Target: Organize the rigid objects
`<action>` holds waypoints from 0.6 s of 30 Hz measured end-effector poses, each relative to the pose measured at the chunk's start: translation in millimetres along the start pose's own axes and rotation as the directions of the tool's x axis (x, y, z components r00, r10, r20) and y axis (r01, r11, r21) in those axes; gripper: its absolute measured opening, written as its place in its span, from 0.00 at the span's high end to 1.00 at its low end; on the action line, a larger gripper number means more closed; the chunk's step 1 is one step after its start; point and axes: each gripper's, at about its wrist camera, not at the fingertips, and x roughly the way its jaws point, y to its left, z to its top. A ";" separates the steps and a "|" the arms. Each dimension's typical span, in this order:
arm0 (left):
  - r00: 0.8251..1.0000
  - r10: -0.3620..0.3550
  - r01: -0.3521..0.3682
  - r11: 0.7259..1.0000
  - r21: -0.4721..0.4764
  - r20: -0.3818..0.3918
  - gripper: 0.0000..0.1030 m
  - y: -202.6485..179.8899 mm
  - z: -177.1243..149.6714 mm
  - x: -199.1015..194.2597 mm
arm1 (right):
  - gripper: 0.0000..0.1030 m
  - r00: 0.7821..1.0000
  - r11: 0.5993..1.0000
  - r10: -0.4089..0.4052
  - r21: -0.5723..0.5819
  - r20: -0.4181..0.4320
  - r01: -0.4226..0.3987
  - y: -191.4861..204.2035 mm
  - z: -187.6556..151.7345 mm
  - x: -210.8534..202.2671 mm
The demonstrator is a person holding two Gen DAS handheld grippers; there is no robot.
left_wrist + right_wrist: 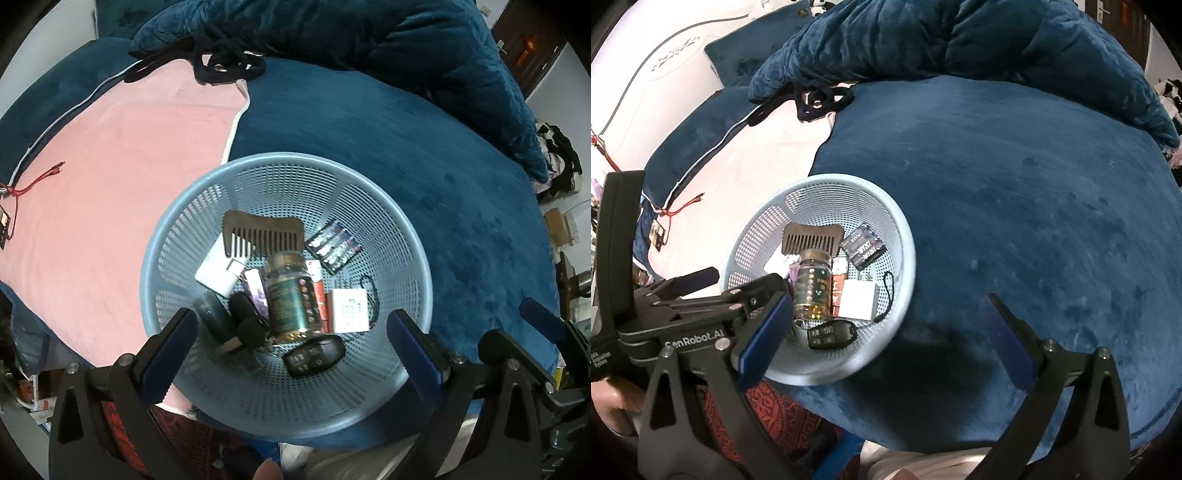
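A light blue mesh basket (406,236) sits on the blue bed cover; it also shows in the right wrist view (901,236). Inside lie a brown comb (262,236), a green bottle with gold cap (291,299), a black car key fob (314,356), a battery pack (334,247), a white charger (349,310), a white box (216,273), a dark tube (216,317) and black keys (247,321). My left gripper (295,354) is open and empty above the basket's near side. My right gripper (886,343) is open and empty, right of the basket.
A pink blanket (110,184) covers the bed's left part, with a red cable (37,181) on it. A dark cord (225,66) lies by the rumpled blue quilt (369,37) at the back. The bed edge runs just below the basket.
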 end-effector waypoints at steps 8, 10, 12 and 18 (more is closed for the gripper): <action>1.000 -0.020 0.020 1.000 0.002 -0.013 0.01 -23.2 -14.8 0.3 | 0.02 1.000 1.000 0.002 0.021 0.021 -0.003 -19.9 -15.2 -16.3; 0.999 -0.031 0.031 0.999 -0.005 -0.026 0.01 -29.5 -19.3 3.2 | 0.02 1.000 0.999 -0.001 0.033 0.025 0.000 -28.1 -20.9 -21.2; 0.999 -0.033 0.033 0.999 0.016 -0.027 0.02 -40.9 -23.9 5.5 | 0.02 1.000 0.999 -0.008 0.046 0.027 0.007 -36.6 -26.2 -25.6; 0.999 -0.030 0.033 0.995 0.096 -0.033 0.02 -80.2 -35.5 9.2 | 0.02 0.998 0.996 -0.044 0.080 0.039 0.041 -61.8 -41.6 -38.1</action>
